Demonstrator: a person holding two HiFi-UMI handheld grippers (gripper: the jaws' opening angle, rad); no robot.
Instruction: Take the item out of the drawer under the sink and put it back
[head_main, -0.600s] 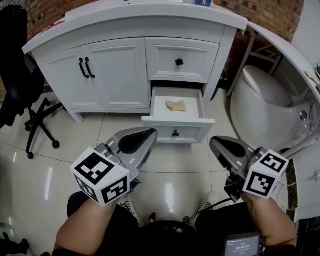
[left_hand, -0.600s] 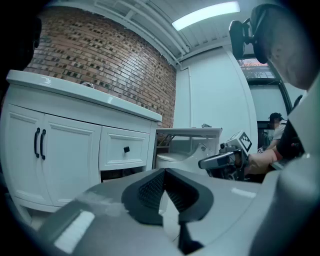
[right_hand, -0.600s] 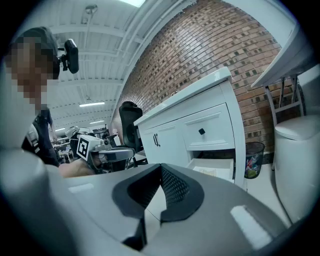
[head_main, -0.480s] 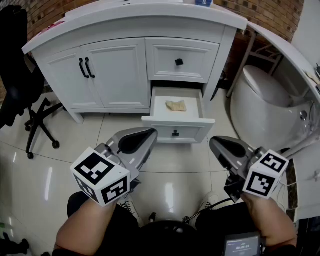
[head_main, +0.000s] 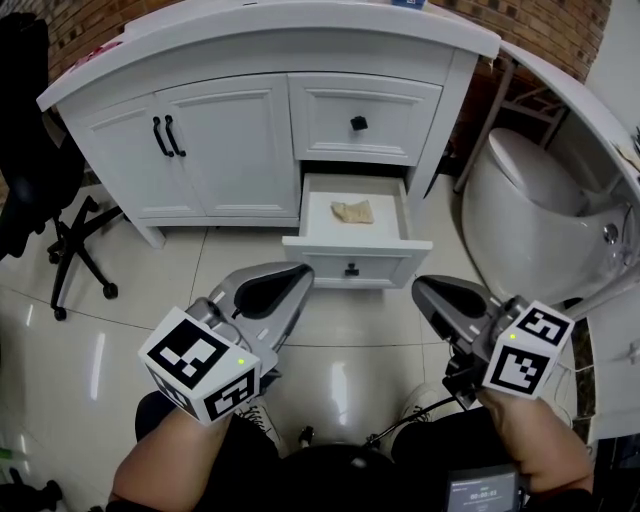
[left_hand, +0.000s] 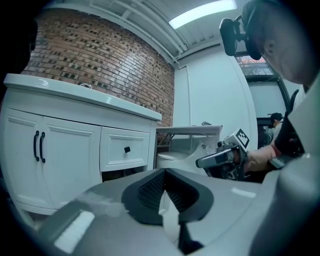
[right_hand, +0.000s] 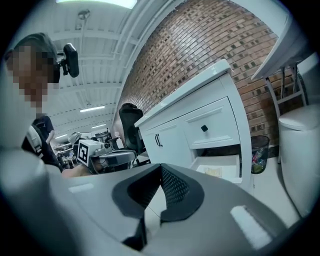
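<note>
The white sink cabinet (head_main: 220, 130) has its lower right drawer (head_main: 357, 245) pulled open. A crumpled tan item (head_main: 352, 211) lies inside on the drawer floor, also visible as the tan item (right_hand: 213, 171) in the right gripper view. My left gripper (head_main: 293, 274) hovers over the floor tiles just in front of the drawer's left corner, jaws shut and empty. My right gripper (head_main: 424, 290) is level with it, to the right of the drawer front, also shut and empty. Neither touches the drawer. Each gripper view shows its own pads meeting: left gripper (left_hand: 164, 173), right gripper (right_hand: 160, 170).
A closed upper drawer with a black knob (head_main: 358, 124) sits above the open one. A white toilet (head_main: 525, 210) stands close on the right, with a bin (right_hand: 258, 151) between it and the cabinet. A black office chair (head_main: 45, 190) stands at the left.
Both grippers have sunk slightly towards me. The drawer and the tan item have not moved.
</note>
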